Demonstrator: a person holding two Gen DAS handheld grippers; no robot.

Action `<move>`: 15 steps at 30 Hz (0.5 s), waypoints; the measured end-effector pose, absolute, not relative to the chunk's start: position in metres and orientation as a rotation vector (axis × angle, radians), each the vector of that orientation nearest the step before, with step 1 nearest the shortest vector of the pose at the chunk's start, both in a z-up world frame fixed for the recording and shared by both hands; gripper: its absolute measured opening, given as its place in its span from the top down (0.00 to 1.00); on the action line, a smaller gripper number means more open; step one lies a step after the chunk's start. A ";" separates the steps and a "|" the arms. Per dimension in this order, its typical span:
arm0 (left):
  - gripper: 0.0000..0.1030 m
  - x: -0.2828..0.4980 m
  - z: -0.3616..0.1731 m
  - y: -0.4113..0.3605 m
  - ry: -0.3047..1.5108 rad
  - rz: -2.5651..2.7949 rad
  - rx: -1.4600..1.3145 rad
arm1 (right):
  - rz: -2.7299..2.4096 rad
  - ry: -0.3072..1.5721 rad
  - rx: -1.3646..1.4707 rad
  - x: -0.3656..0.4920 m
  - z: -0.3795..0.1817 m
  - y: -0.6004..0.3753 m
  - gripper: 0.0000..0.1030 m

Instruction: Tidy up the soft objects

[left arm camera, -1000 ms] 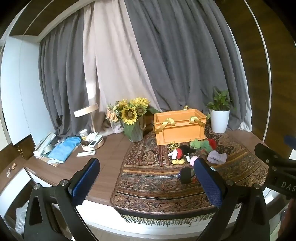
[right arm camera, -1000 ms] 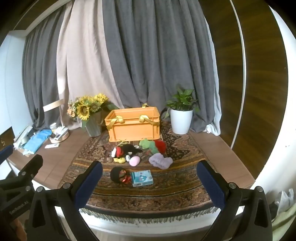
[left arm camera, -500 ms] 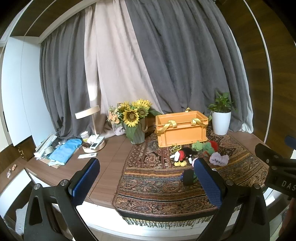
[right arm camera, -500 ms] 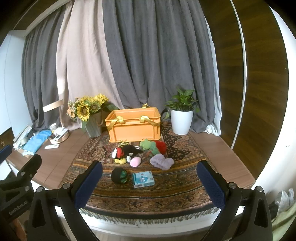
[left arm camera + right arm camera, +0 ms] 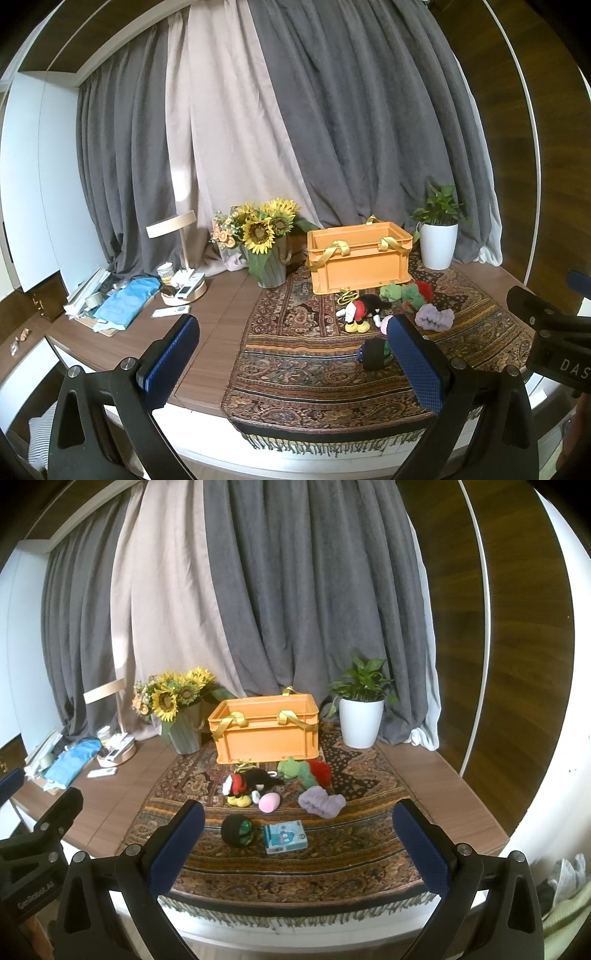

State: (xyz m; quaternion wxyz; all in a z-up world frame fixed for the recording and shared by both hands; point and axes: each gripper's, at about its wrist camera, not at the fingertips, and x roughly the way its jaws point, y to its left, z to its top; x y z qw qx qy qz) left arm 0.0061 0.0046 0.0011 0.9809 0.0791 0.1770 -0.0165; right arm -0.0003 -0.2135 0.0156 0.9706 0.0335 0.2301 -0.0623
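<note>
- Both the left hand-held gripper [image 5: 291, 360] and the right hand-held gripper [image 5: 297, 843] gape wide, empty, off the worktop's front edge.
- Small plush toys [image 5: 255, 781] lie mid-rug before the orange plastic crate [image 5: 266, 731]: light, squashy; pinch the body.

Wooden table [image 5: 424, 775] — patterned fringed rug [image 5: 354, 853] over middle, hanging off front edge; white plant pot [image 5: 360, 722] at rug's back right corner; grey vase of sunflowers [image 5: 184, 734] at rug's left edge; left end — round lamp base [image 5: 184, 291], white remote [image 5: 171, 312], blue cloth [image 5: 127, 301] on board.
</note>
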 end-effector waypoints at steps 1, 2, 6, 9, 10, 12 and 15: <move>0.00 0.005 0.001 0.004 0.356 -0.032 0.159 | -0.127 0.464 0.067 0.000 0.015 -0.213 0.01; 0.00 0.006 0.001 0.004 0.357 -0.032 0.159 | -0.127 0.466 0.067 0.001 0.016 -0.213 0.01; 0.00 0.005 0.000 0.004 0.354 -0.033 0.159 | -0.126 0.465 0.068 0.000 0.016 -0.213 0.01; 0.00 0.005 0.001 0.005 0.356 -0.034 0.158 | -0.127 0.465 0.067 -0.001 0.016 -0.213 0.01; 0.00 0.005 0.000 0.005 0.356 -0.034 0.158 | -0.127 0.465 0.066 0.000 0.015 -0.213 0.01; 0.00 0.006 0.000 0.005 0.356 -0.035 0.158 | -0.126 0.465 0.068 -0.001 0.015 -0.213 0.01; 0.00 0.006 0.000 0.004 0.355 -0.037 0.158 | -0.130 0.468 0.070 0.000 0.015 -0.213 0.01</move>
